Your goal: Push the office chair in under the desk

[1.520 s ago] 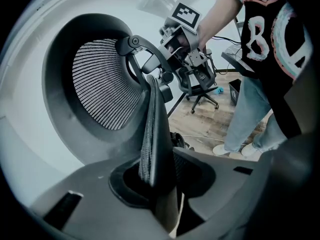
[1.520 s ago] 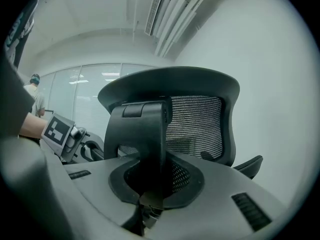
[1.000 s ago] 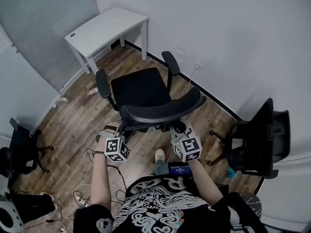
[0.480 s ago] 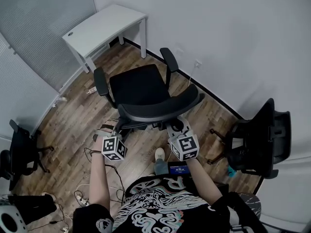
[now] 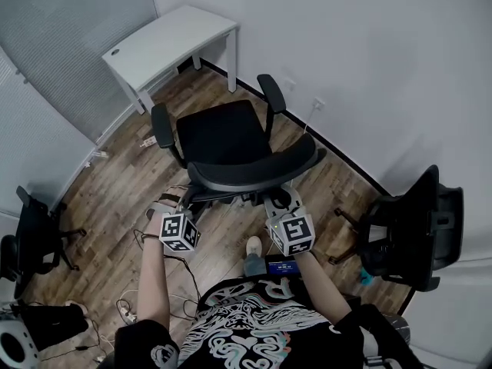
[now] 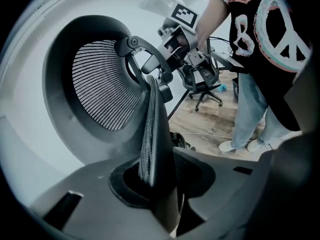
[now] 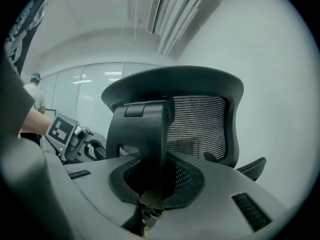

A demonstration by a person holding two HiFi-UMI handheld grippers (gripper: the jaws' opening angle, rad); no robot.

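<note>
1. The left gripper (image 6: 155, 184) is clamped on the mesh side edge of the office chair's (image 5: 223, 141) backrest (image 5: 257, 167), which stands upright between its jaws.
2. The right gripper (image 7: 150, 184) is clamped on the black plastic bracket (image 7: 142, 134) behind that backrest.
3. The office chair stands on the wood-plank floor (image 5: 115, 183), between the person and the white desk (image 5: 165, 44). Its seat faces the desk and its backrest faces the person. It is apart from the desk, not under it.
4. The desk sits in the room's corner, where a frosted glass partition (image 5: 69, 44) meets a plain white wall (image 5: 346, 52) with a dark skirting board along its foot.
5. A wall socket (image 5: 317, 104) sits low on that wall, with a white cord running down from it.
6. A second black chair (image 5: 411, 229) stands by the wall at the right, and a third (image 5: 34, 237) at the left by the partition.
7. Loose cables (image 5: 134, 314) lie on the floor beside the person's feet.
</note>
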